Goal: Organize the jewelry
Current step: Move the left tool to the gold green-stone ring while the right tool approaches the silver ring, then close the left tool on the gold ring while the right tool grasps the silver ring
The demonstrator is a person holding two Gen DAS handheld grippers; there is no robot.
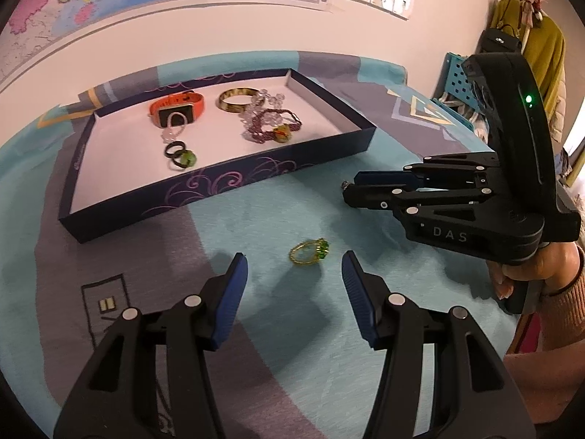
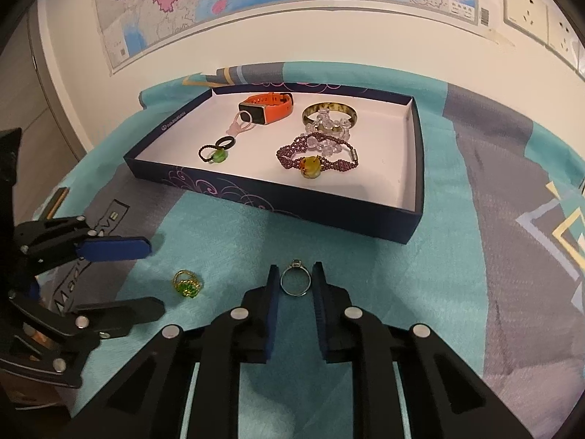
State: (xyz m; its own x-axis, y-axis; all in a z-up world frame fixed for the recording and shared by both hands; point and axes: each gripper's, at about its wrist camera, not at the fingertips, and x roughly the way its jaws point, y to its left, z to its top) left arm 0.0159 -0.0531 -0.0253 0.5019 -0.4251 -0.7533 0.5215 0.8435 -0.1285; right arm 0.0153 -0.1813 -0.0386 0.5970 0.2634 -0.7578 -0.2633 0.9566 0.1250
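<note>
A silver ring (image 2: pixel 295 280) with a small stone stands between the blue pads of my right gripper (image 2: pixel 295 271), which press on both its sides just above the teal cloth. In the left wrist view my right gripper (image 1: pixel 349 188) shows its jaws nearly together, the ring's stone at their tip. A gold ring with green stones (image 1: pixel 309 252) lies on the cloth between the tips of my open left gripper (image 1: pixel 294 256), untouched. From the right wrist, the gold ring (image 2: pixel 187 283) lies just past my left gripper (image 2: pixel 155 276).
A dark blue tray (image 1: pixel 219 183) (image 2: pixel 292 205) behind both rings holds an orange watch band (image 2: pixel 268 108), a bangle (image 2: pixel 331 109), clear and purple bead bracelets (image 2: pixel 318 157) and dark rings (image 2: pixel 215 152). The wall with a map stands behind. A hand (image 1: pixel 530 267) grips the right handle.
</note>
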